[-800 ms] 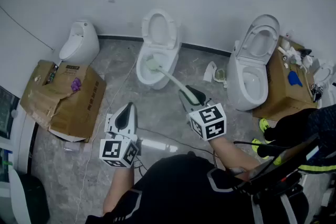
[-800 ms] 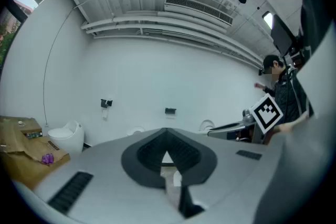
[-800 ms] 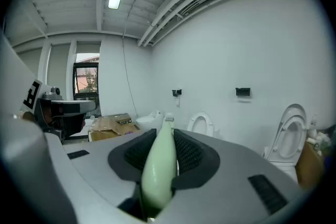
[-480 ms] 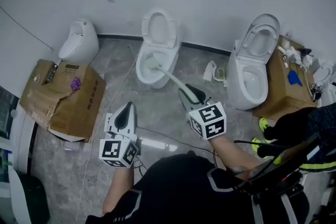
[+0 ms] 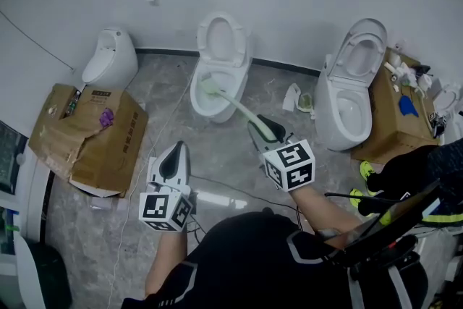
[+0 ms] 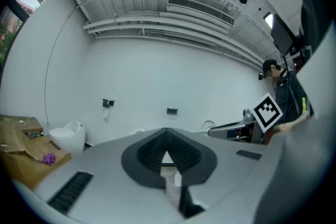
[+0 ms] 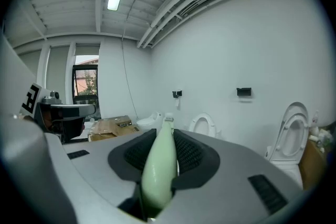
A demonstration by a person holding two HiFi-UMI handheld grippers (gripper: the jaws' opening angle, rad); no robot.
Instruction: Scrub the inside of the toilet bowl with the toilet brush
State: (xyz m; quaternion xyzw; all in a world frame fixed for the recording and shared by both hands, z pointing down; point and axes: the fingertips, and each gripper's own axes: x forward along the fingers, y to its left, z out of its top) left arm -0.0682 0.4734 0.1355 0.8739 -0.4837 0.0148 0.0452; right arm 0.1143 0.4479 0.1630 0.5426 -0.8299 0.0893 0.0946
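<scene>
The pale green handle of the toilet brush (image 5: 233, 106) is being clamped between the jaws of the right gripper (image 5: 266, 131) and is being pointed toward eleven o'clock. Its head appears to be dipped inside the middle toilet bowl (image 5: 241, 85), at twelve o'clock from the person. The left gripper (image 5: 172, 159) is being held idle at seven o'clock of the bowl, its jaws closed together on nothing. For a good scrub, the head is probably best pressed against the inner wall and swept round beneath the rim, with the handle being gripped firmly enough not to twist.

Glossy ceramic toilet bowl (image 5: 217, 113); smooth pale-green plastic toilet brush (image 5: 237, 108); matt cardboard box (image 5: 94, 137).
</scene>
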